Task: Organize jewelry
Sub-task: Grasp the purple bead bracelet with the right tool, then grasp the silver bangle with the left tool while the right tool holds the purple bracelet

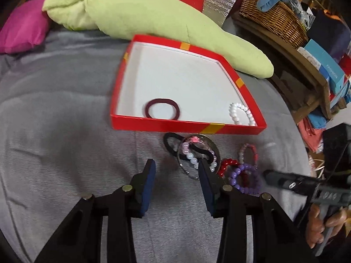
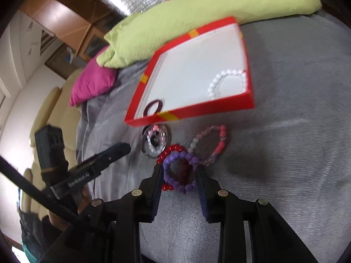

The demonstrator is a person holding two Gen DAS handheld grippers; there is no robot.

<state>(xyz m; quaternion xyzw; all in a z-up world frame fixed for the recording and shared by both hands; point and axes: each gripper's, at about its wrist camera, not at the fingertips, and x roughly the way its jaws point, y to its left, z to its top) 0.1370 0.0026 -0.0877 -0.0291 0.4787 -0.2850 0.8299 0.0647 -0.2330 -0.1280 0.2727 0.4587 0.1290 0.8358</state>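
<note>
A red box lid (image 1: 188, 124) (image 2: 219, 105) with a white inside lies on the grey bed. It holds a maroon hair tie (image 1: 162, 110) (image 2: 154, 107) and a white bead bracelet (image 1: 241, 112) (image 2: 228, 83). In front of it lie a black hair tie (image 1: 173, 142), a pale bead bracelet on a metal bangle (image 1: 193, 160) (image 2: 156, 141), a pink bracelet (image 1: 249, 153) (image 2: 210, 144), a red one (image 1: 228, 164) (image 2: 170, 151) and a purple one (image 1: 243, 178) (image 2: 179, 171). My left gripper (image 1: 176, 167) is open just left of the pile. My right gripper (image 2: 179, 171) is open, its fingers around the purple bracelet.
A long green pillow (image 1: 153, 19) (image 2: 197, 19) and a magenta cushion (image 1: 24, 30) (image 2: 94, 83) lie behind the box. A wicker basket (image 1: 274, 15) and boxes stand on a wooden shelf at the right. The grey blanket (image 1: 54, 120) covers the bed.
</note>
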